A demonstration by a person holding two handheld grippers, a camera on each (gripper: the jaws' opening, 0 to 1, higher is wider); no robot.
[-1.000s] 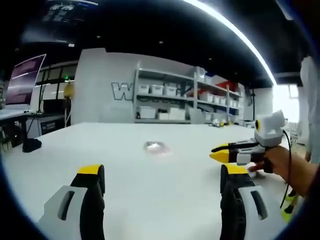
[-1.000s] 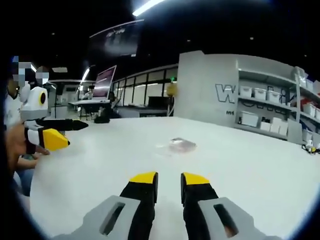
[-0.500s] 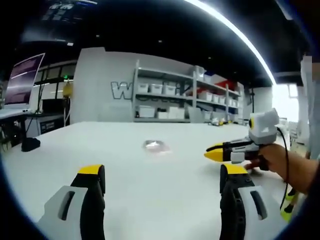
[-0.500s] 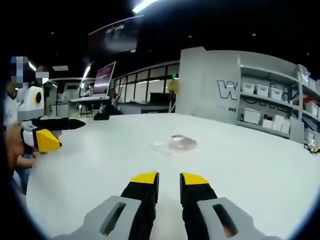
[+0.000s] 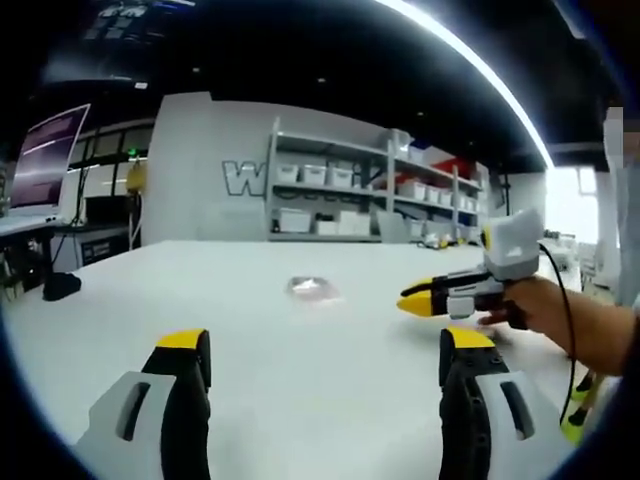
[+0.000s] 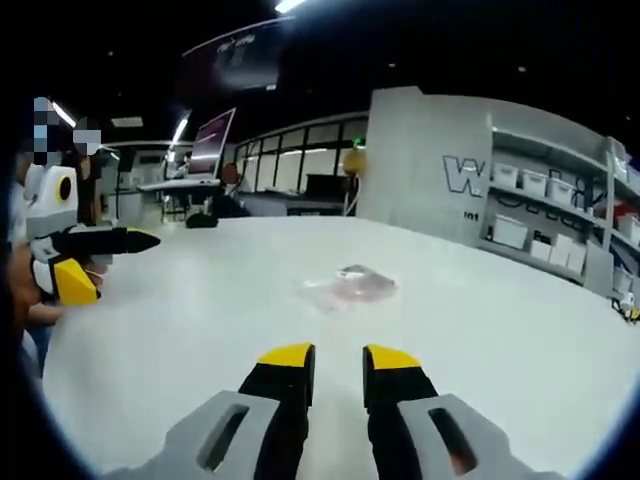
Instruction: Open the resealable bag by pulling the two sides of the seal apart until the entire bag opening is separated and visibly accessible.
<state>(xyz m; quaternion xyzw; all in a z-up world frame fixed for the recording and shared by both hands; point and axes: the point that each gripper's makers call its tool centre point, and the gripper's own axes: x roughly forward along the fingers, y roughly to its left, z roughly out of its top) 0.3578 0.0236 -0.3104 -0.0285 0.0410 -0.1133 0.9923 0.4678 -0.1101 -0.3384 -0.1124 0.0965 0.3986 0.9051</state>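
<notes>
A broad, matte white table (image 5: 300, 350) carries a small clear plastic resealable bag (image 5: 312, 291), lying flat and alone near the middle of its surface.

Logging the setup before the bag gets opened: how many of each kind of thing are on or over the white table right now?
Resealable bag: 1
Handheld tongs: 2, the left tongs and the right tongs
Dark object at the table edge: 1
Total: 4

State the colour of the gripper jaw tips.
Yellow tips on black jaws, clearest in the right gripper view.
</notes>
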